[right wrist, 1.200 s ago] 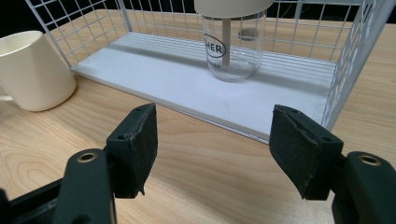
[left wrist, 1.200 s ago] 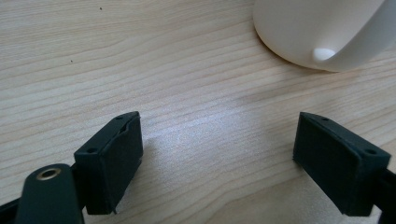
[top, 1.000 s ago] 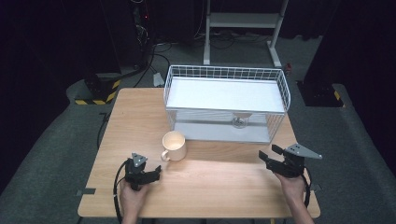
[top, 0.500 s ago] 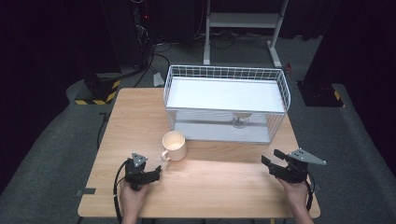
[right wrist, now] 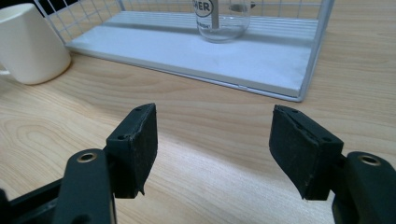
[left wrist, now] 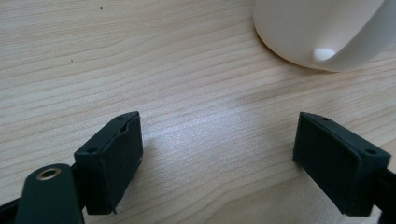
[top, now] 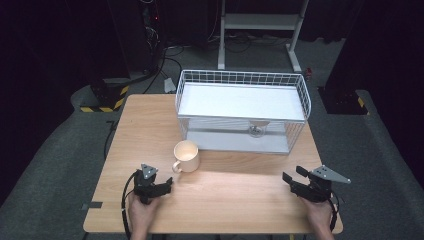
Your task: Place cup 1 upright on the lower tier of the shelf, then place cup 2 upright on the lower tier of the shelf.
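Right now my left gripper [left wrist: 219, 158] has its jaws apart, the mug [left wrist: 322, 32] just ahead; my right gripper [right wrist: 212, 149] (nothing gripped) gapes toward the wire rack [right wrist: 308, 70].

Wooden table [top: 235, 195], cream mug [top: 186, 155], white wire rack [top: 243, 111] on it

The mug [left wrist: 322, 32] and the glass [right wrist: 223, 18] are cut off by the top edge.

glass jar [right wrist: 223, 21], at 12 o'clock in the right gripper view: letters "GER" are read, the rest is cut off.
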Demonstrator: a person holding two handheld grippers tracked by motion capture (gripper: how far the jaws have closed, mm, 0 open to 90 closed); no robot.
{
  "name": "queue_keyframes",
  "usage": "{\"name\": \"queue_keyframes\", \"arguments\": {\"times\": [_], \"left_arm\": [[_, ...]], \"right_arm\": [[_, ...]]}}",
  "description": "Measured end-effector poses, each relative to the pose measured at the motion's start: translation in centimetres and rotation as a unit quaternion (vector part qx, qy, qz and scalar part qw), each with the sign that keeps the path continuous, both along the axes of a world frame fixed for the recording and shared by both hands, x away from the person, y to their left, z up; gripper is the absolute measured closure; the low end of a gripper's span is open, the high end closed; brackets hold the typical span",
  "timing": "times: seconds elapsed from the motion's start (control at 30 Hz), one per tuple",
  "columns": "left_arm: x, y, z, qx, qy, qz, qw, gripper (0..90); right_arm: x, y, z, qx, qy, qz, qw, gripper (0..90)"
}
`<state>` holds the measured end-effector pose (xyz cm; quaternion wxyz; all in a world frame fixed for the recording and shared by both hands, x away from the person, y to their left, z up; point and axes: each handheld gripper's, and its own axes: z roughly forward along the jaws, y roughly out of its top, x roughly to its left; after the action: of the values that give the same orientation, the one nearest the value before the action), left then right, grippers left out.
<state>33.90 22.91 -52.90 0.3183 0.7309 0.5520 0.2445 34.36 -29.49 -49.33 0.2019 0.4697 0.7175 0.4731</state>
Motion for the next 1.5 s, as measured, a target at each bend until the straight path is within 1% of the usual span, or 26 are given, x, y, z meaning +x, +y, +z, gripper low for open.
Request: {"name": "queue_keyframes", "arguments": {"times": [0.2, 0.23, 0.3, 0.4, 0.43, 0.47, 0.57, 0.6, 0.7, 0.77, 0.8, 0.83, 0.87, 0.9, 0.93, 1.0, 1.03, 1.1, 1.13, 1.2, 1.27, 1.3, 1.37, 1.43, 1.47, 1.5], "left_arm": [[0.0, 0.0, 0.0, 0.0, 0.0, 0.0, 1.0, 16.1], [0.0, 0.0, 0.0, 0.0, 0.0, 0.0, 1.0, 16.0], [0.0, 0.0, 0.0, 0.0, 0.0, 0.0, 1.0, 16.1], [0.0, 0.0, 0.0, -0.002, -0.001, 0.001, 1.0, 16.0], [0.0, 0.0, 0.0, -0.001, 0.0, 0.001, 1.0, 16.0], [0.0, 0.0, 0.0, 0.0, 0.0, 0.002, 1.0, 16.0], [0.0, 0.0, 0.0, 0.0, 0.0, 0.002, 1.0, 16.0], [0.0, 0.0, 0.0, -0.001, 0.0, 0.002, 1.0, 15.9], [0.0, 0.0, 0.0, -0.001, 0.001, 0.001, 1.0, 15.6], [0.0, 0.0, 0.0, -0.001, 0.001, 0.002, 1.0, 15.4], [0.0, -0.1, 0.0, -0.001, 0.001, 0.002, 1.0, 15.2], [0.0, 0.0, 0.0, -0.001, 0.002, 0.0, 1.0, 15.2], [0.0, -0.1, 0.0, -0.003, 0.0, 0.003, 1.0, 15.2], [0.0, -0.1, 0.0, -0.002, 0.001, 0.001, 1.0, 15.1], [0.0, 0.0, 0.0, -0.002, 0.001, 0.001, 1.0, 15.1], [0.0, 0.0, 0.0, -0.002, 0.001, 0.001, 1.0, 15.1], [0.0, 0.0, 0.0, -0.002, 0.001, 0.001, 1.0, 15.1], [0.0, 0.0, 0.0, -0.002, 0.001, 0.001, 1.0, 15.1], [-0.1, 0.0, 0.0, 0.001, 0.001, -0.002, 1.0, 15.2], [-0.2, 0.0, 0.1, -0.001, 0.004, -0.003, 1.0, 15.2], [-0.3, 0.0, 0.2, -0.002, 0.009, -0.013, 0.9999, 14.7], [-0.4, -0.1, 0.1, -0.008, 0.007, -0.02, 0.9997, 14.6], [-0.4, -0.2, 0.2, -0.011, 0.006, -0.022, 0.9997, 14.6], [-0.5, -0.2, 0.3, -0.02, 0.004, -0.033, 0.9992, 14.5], [-0.6, -0.3, 0.4, -0.028, 0.002, -0.034, 0.999, 14.3], [-0.8, -0.5, 0.7, -0.04, -0.003, -0.045, 0.9982, 13.7]], "right_arm": [[-0.1, -0.1, -0.8, -0.016, 0.009, -0.008, 0.9998, 32.6], [-0.1, -0.1, -1.3, -0.022, 0.014, -0.014, 0.9996, 32.6], [-0.1, -0.1, -1.4, -0.024, 0.016, -0.013, 0.9995, 32.7], [-0.2, 0.1, -1.9, -0.042, 0.018, -0.016, 0.9988, 32.8], [-0.2, 0.1, -2.0, -0.041, 0.022, -0.017, 0.9988, 32.8], [0.0, 0.1, -2.2, -0.05, 0.031, -0.016, 0.9981, 32.9], [0.1, 0.1, -2.4, -0.057, 0.038, -0.016, 0.9975, 32.8], [0.2, 0.1, -2.6, -0.068, 0.045, -0.018, 0.9965, 32.8], [0.3, 0.1, -2.7, -0.072, 0.05, -0.019, 0.996, 32.8], [0.4, 0.1, -2.7, -0.082, 0.054, -0.02, 0.995, 32.8], [0.4, 0.2, -2.7, -0.083, 0.059, -0.022, 0.9946, 32.7], [0.4, 0.2, -2.7, -0.083, 0.059, -0.022, 0.9946, 32.7], [0.5, 0.2, -2.7, -0.088, 0.061, -0.021, 0.994, 32.5], [0.7, 0.4, -2.8, -0.108, 0.065, -0.023, 0.9918, 32.3], [0.7, 0.4, -2.8, -0.108, 0.065, -0.023, 0.9918, 32.3], [1.0, 0.7, -2.9, -0.129, 0.078, -0.024, 0.9883, 30.1], [1.2, 0.9, -3.0, -0.135, 0.077, -0.022, 0.9875, 29.5], [1.4, 1.0, -3.0, -0.134, 0.08, -0.026, 0.9874, 28.0], [1.6, 1.1, -3.0, -0.134, 0.082, -0.03, 0.9871, 25.9], [1.6, 1.1, -3.0, -0.133, 0.083, -0.031, 0.9871, 25.9], [1.7, 1.1, -3.0, -0.134, 0.084, -0.032, 0.9869, 25.4], [1.8, 1.1, -3.0, -0.135, 0.084, -0.032, 0.9869, 25.2], [1.8, 1.2, -3.0, -0.134, 0.084, -0.033, 0.9869, 25.2], [1.8, 1.2, -3.0, -0.134, 0.084, -0.033, 0.9869, 25.2], [1.8, 1.2, -3.0, -0.134, 0.084, -0.033, 0.9869, 25.2], [1.8, 1.2, -3.0, -0.133, 0.084, -0.034, 0.9869, 25.2]]}}
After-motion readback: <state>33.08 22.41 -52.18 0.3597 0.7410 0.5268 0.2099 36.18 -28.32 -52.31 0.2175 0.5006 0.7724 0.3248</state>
